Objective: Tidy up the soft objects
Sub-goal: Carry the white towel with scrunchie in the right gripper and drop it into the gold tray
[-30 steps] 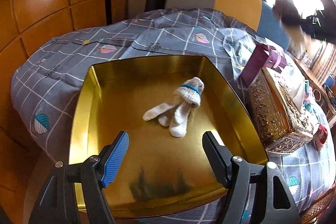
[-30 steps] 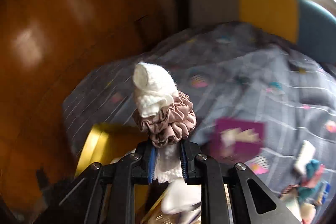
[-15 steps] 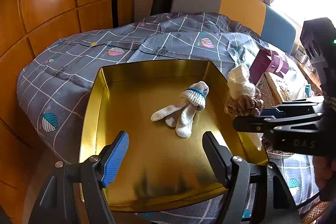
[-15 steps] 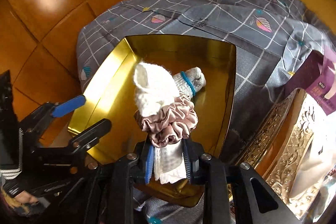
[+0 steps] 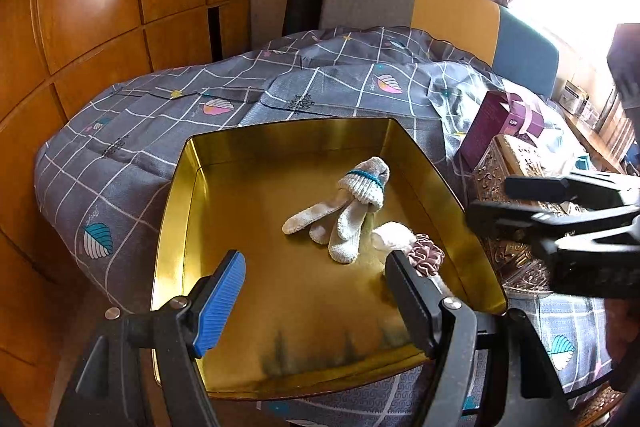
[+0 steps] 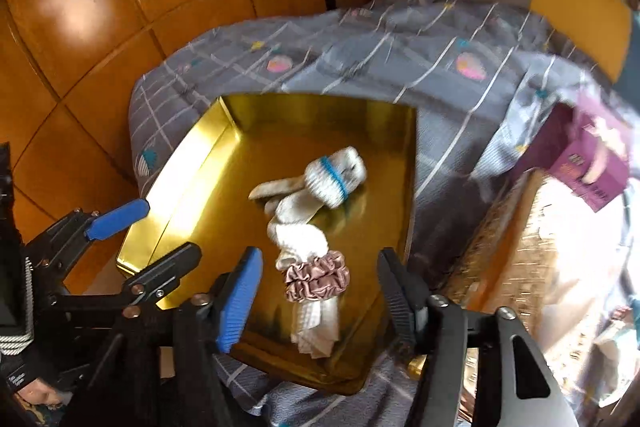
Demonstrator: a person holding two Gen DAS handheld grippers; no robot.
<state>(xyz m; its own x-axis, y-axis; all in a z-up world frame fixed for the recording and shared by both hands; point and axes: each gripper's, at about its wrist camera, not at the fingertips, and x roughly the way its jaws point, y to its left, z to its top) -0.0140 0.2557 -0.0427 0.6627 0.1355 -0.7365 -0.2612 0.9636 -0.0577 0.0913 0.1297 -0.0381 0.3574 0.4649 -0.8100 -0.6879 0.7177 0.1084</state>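
Two bundles: lying inside tray [image 6: 188, 167].
Right tool [image 6: 316, 291]: jaws just opening, releasing scrunchie bundle [image 6: 312, 267].
Left tool [image 5: 316, 291]: gaping, holding nothing.
Handling: light, floppy; pinching at scrunchie [image 6: 318, 277].

- The right gripper [image 6: 316, 291] has just been opening; its jaws stand apart over the gold tray [image 6: 406, 187], pressing nothing.
- Between them a white cloth bundle [image 6: 306, 247], bound by a pink scrunchie [image 6: 316, 277], lies in the tray.
- It touches the white socks [image 6: 320, 183].
- The left gripper [image 6: 156, 235] hangs open at the tray's left rim.
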